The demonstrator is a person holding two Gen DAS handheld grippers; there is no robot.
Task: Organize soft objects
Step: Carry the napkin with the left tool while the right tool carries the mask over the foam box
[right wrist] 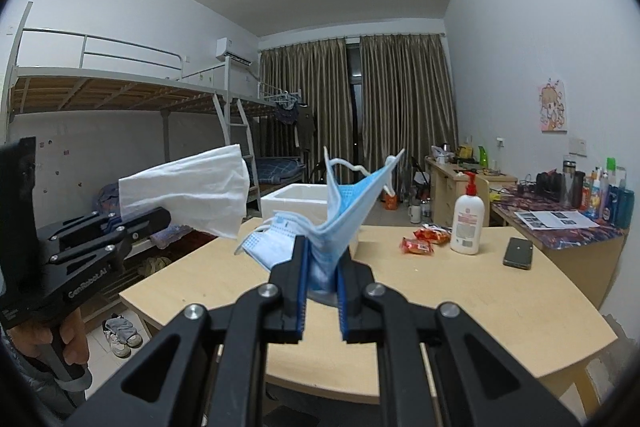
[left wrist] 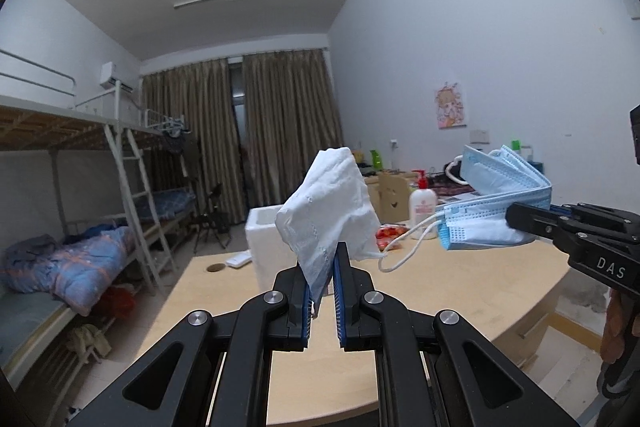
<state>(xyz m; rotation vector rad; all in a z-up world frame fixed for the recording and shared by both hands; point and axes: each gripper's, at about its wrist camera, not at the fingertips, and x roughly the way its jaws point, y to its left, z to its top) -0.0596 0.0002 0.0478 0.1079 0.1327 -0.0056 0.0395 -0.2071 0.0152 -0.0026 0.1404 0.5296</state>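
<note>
Left wrist view: left gripper (left wrist: 324,267) is clamped on a white tissue (left wrist: 326,203), held up in the air over the table (left wrist: 460,287). The foam box (left wrist: 262,227) sits just behind it, so I'd guess that's the drop spot: carry it over the opening before letting go

Right wrist view: right gripper (right wrist: 322,267) is pinched on a bunch of blue masks (right wrist: 320,223), loops dangling. Keep those loops off the bottle (right wrist: 467,219) and snacks (right wrist: 418,246)
</note>
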